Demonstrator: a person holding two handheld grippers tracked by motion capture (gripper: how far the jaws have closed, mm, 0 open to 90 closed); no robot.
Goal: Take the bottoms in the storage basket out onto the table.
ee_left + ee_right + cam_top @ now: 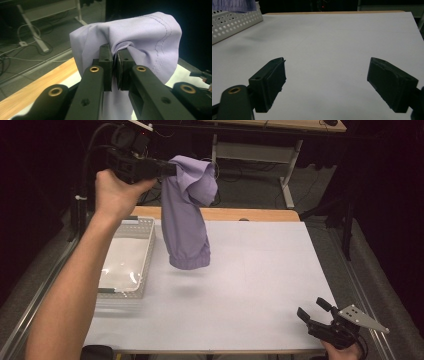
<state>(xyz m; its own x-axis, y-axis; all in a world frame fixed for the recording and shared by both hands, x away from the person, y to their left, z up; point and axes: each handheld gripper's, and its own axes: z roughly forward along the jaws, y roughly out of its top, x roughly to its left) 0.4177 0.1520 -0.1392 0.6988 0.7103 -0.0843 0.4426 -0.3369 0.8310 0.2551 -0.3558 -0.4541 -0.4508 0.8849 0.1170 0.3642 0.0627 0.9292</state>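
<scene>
No text, label, brand, number or sign could be read on anything in the three views at this moment.

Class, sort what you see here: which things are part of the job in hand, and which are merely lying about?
In use:
- purple cloth, hanging clear of the table
- left gripper, shut on the cloth
- white perforated basket, beside the hanging cloth, probably involved

Lying about:
- right gripper, open and idle near the table's front edge
- desk frame and floor cables behind

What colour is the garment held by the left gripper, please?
Light purple garment, plain with stitched seams; clearest in the left gripper view.
</scene>
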